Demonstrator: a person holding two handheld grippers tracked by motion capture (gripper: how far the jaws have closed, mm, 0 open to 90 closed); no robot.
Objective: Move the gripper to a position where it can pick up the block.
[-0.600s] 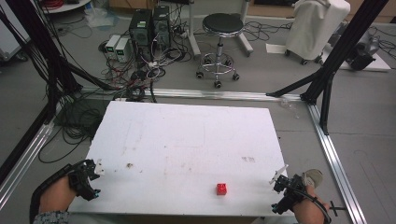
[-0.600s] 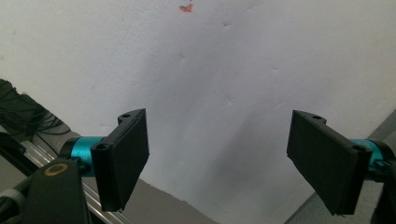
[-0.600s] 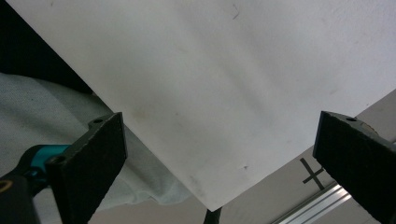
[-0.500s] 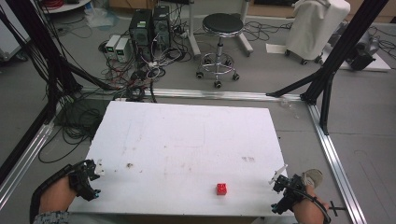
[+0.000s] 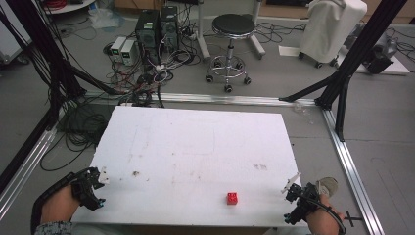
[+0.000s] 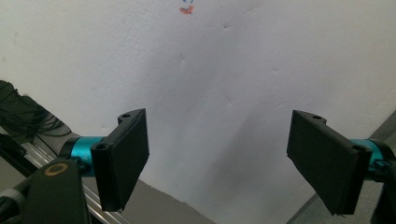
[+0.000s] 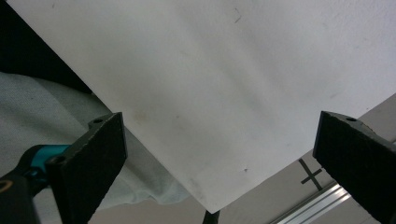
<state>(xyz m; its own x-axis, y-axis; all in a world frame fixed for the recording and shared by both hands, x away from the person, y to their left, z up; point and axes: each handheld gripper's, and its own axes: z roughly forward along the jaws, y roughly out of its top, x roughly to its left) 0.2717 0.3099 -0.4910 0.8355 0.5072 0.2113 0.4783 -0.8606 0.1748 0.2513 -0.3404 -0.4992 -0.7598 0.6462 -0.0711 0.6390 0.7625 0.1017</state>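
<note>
A small red cube (image 5: 232,198) sits on the white table (image 5: 195,147), near its front edge and right of centre. My left gripper (image 5: 100,190) is held at the table's front left corner, open, with nothing between its jaws. In the left gripper view the gripper (image 6: 224,158) stands wide apart over the bare table (image 6: 224,70), and a tiny red speck (image 6: 187,10) shows at the far top. My right gripper (image 5: 289,199) is at the front right corner, a hand's width right of the cube. It (image 7: 219,158) is open and empty above the table corner (image 7: 210,203).
Aluminium frame rails (image 5: 350,166) run along both sides of the table. Behind it lie cables (image 5: 142,83), computer boxes (image 5: 156,27) and a black stool (image 5: 233,24). A tape cross (image 7: 310,176) marks the floor by the right corner. Grey cloth (image 7: 42,116) lies below the front edge.
</note>
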